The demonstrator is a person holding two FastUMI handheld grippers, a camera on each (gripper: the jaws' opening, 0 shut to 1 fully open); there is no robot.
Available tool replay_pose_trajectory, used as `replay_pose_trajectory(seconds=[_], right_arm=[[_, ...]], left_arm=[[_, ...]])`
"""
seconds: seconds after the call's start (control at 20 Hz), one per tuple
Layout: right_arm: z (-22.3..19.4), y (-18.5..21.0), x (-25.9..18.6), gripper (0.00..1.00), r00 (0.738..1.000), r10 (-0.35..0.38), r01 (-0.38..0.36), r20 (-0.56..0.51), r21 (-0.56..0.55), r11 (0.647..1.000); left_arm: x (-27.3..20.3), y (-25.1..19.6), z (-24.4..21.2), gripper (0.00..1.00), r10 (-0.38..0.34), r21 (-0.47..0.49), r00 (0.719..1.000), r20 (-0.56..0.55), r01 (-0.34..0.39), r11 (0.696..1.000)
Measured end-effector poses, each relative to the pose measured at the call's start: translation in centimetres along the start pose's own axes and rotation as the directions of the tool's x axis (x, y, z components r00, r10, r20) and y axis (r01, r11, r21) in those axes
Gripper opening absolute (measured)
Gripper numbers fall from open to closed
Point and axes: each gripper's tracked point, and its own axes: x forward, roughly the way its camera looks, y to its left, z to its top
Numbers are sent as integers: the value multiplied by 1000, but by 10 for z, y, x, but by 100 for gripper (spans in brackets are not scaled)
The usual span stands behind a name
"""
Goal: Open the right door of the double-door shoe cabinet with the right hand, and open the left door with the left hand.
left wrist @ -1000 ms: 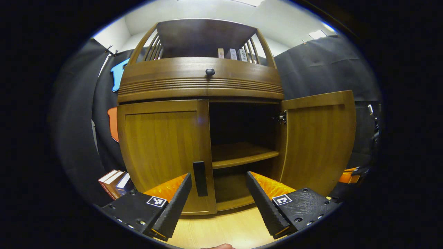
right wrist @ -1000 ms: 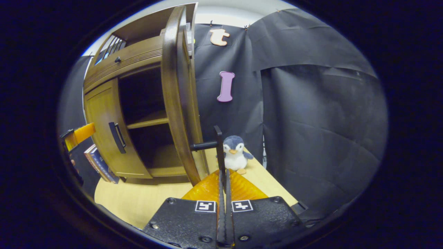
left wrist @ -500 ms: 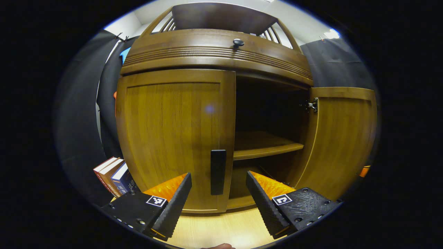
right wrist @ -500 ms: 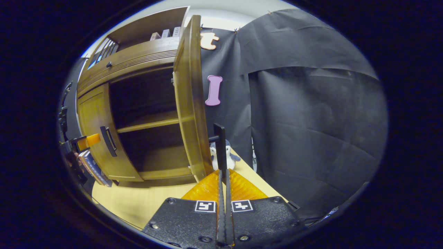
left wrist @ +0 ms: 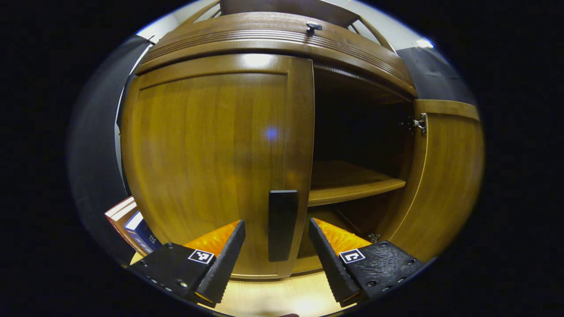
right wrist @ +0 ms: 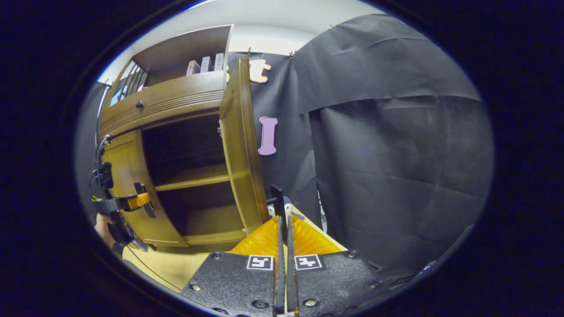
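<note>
Partly hidden right door handle [right wrist: 277, 199]

Books [left wrist: 132, 222] at eight o'clock are being cut off by the left gripper [left wrist: 273, 251]; their titles are unreadable.

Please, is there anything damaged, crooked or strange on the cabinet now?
Nothing stands out. The right door is swung open on its hinge, the left door is closed with its handle straight, and the inner shelf sits level.
</note>
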Motion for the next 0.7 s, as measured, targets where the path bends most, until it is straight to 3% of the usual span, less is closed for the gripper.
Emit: replay_pose_trajectory(seconds=[0.1,0.15,0.2,0.25,0.35,0.4,0.45,0.5,0.6,0.65,0.7], right_arm=[[3,4,-4,6,1000,17,-17,11,-8,1000],[5,7,-6,6,1000,24,-23,17,-11,1000],[5,9,-8,7,999,32,-32,19,-13,999],[5,11,-9,7,999,41,-40,18,-14,999],[4,10,-11,10,999,43,-43,15,-16,999],[5,10,-11,15,999,45,-45,22,-12,999],[7,10,-12,17,999,45,-44,26,-7,999],[6,11,-12,17,999,49,-49,24,-3,999],[8,13,-12,23,998,58,-58,27,-4,998],[9,17,-14,23,997,71,-71,26,-10,997],[8,18,-14,33,997,73,-73,22,-19,997]], left_arm=[[6,4,-4,87,24,-6,1000,-10,-25,1000],[10,5,0,78,39,-5,999,7,-39,999],[11,7,3,78,43,-4,999,25,-43,999],[12,8,4,96,49,-4,998,30,-49,999],[19,10,-2,77,52,-1,999,14,-52,999],[18,11,1,76,49,7,998,34,-49,999],[21,12,0,84,45,15,998,37,-45,999],[19,14,-3,75,48,23,998,33,-49,999],[21,14,-7,67,43,23,999,33,-43,999],[22,14,-7,75,40,22,999,29,-41,999],[17,9,-7,64,18,15,999,30,-19,1000]])
